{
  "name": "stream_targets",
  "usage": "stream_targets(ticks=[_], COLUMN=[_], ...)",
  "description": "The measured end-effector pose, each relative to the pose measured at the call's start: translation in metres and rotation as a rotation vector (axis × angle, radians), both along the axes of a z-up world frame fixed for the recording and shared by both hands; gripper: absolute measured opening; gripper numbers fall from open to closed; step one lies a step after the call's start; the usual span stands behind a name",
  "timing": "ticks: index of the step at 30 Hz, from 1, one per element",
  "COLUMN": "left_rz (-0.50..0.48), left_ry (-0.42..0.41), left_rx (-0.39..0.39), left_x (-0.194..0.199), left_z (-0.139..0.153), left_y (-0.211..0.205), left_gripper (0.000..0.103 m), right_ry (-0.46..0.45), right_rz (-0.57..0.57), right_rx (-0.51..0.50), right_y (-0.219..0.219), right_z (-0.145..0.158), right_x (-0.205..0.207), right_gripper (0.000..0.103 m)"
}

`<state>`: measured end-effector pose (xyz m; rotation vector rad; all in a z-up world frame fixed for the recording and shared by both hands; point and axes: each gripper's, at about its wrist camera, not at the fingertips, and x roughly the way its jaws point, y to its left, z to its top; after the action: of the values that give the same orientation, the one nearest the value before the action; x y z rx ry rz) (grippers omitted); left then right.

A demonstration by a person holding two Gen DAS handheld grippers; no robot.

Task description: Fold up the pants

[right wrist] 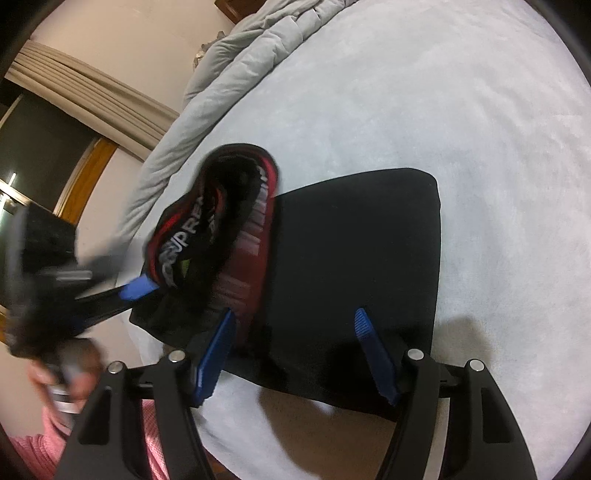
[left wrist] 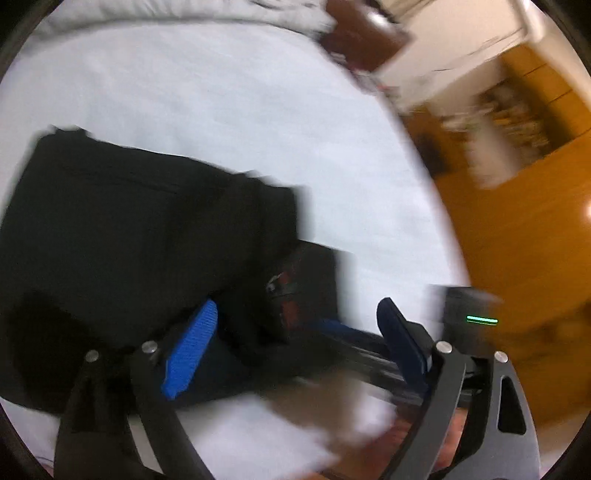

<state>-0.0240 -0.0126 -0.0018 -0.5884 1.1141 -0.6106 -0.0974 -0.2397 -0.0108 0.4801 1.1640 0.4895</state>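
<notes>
Black pants (right wrist: 354,251) lie folded into a compact block on a pale grey bedspread (right wrist: 461,110). Their red and black lettered waistband (right wrist: 221,221) stands up at the block's left edge. My right gripper (right wrist: 295,350) is open, its blue pads just above the near edge of the pants, holding nothing. My left gripper (left wrist: 295,332) is open in its own blurred view, beside the pants (left wrist: 129,229). In the right wrist view the left gripper's blue fingertips (right wrist: 138,288) touch the waistband end.
A crumpled grey duvet (right wrist: 251,51) lies along the far bed edge. A wooden floor (left wrist: 517,240) and dark furniture (left wrist: 365,33) lie beyond the bed. A pink sleeve (right wrist: 37,446) shows bottom left.
</notes>
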Motion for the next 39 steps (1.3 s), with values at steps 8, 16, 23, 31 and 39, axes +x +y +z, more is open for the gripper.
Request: stream_targets(ticks=[8,16,23,31,39], left_rz=[0.29,0.324,0.324,0.328,0.283], left_ry=[-0.07,0.0,0.025,0.039,0.093], left_rx=[0.288,0.326,0.332,0.337,0.425], left_x=[-0.005,-0.002,-0.001,-0.002,0.0], left_z=[0.017,-0.019,-0.024,-0.027,-0.048], left_y=[0.108,0.129,0.138,0.14,0.123], left_gripper=[0.09,0.09,0.09,0.09,0.09], right_ry=[-0.09,-0.04,-0.035,-0.033,0.113], right_rz=[-0.006,0.126,0.131,0.224,0.2], right_rx=[0.005,-0.023,0.01,0.248,0.0], right_y=[0.008,0.068,0.081,0.071,0.06], right_z=[0.045,0.037,0.032,0.066,0.006], right_x=[-0.003,0.014,0.027,0.024,0.015], right_gripper=[0.069,0.073,0.05,0.011,0.011])
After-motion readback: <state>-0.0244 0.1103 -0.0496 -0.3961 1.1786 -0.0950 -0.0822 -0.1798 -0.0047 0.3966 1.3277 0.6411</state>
